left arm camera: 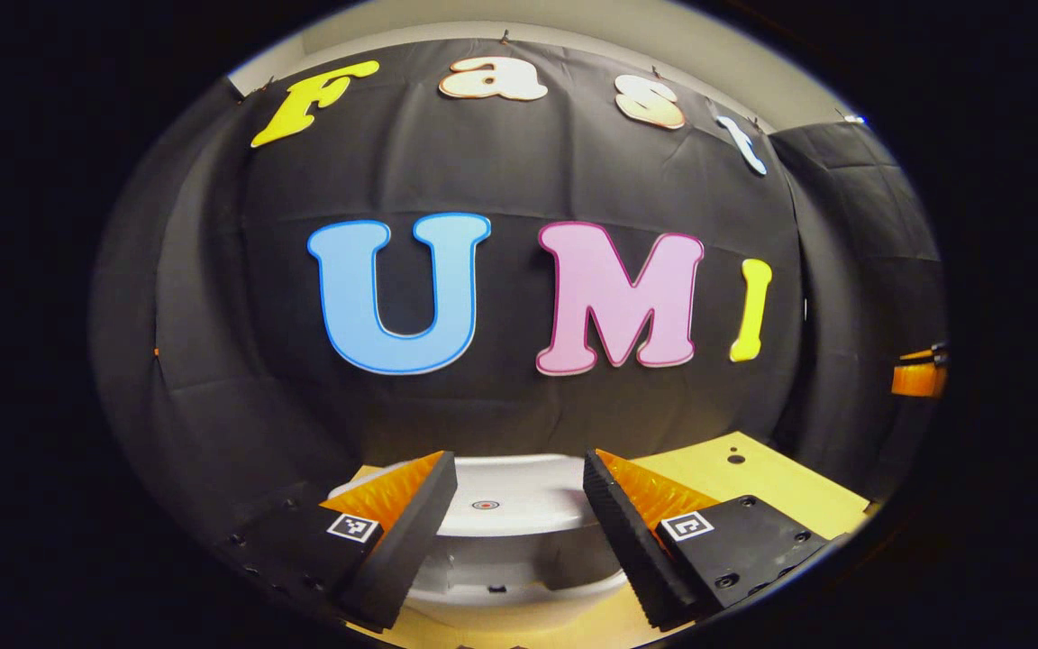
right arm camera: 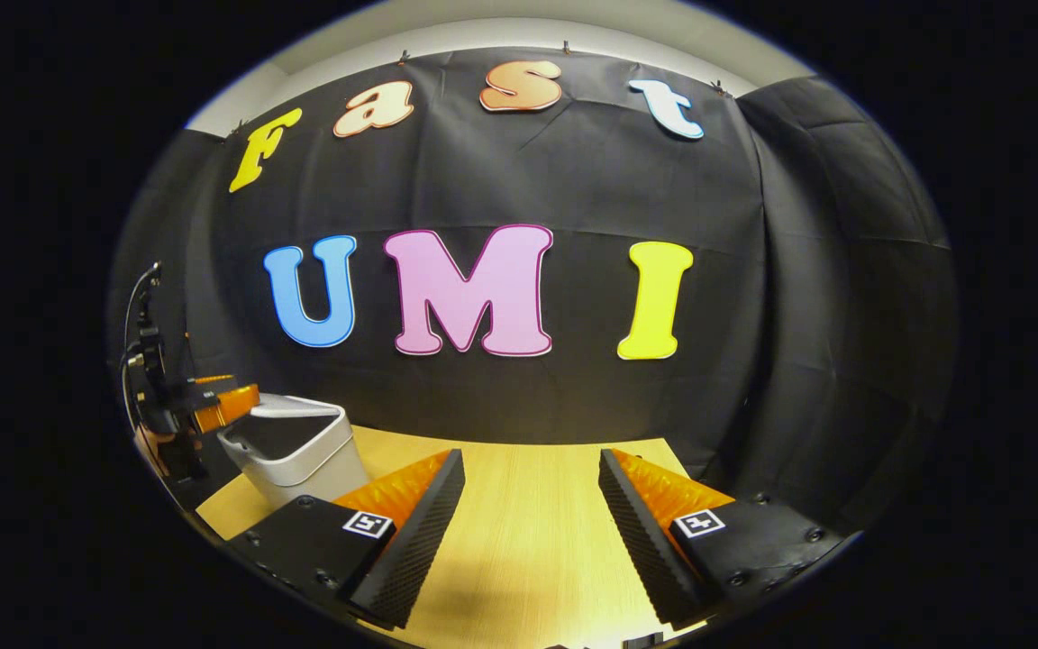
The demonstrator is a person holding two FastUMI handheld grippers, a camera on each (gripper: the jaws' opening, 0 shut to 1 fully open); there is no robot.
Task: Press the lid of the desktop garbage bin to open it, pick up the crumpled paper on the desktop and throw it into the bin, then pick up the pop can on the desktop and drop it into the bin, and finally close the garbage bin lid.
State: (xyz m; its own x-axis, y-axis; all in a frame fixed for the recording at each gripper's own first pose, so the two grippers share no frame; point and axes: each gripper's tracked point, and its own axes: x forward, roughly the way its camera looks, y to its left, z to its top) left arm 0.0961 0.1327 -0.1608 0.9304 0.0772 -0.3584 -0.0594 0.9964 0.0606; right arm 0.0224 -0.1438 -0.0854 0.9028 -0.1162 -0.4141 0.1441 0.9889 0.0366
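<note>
Both views face the wall; left sits close above the shared bin (left arm camera: 519, 505).

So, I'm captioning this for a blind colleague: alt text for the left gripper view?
The left gripper, fingers apart and empty, points at a white desktop bin sitting close ahead with its lid down. The bin stands on a light wooden table before a black cloth wall.

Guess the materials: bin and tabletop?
Bin: looks like smooth white moulded plastic, with rounded corners and a soft sheen on its lid. Tabletop: pale wood or wood-look laminate, faint straight grain lines, matte; which of the two can't be told.
</note>
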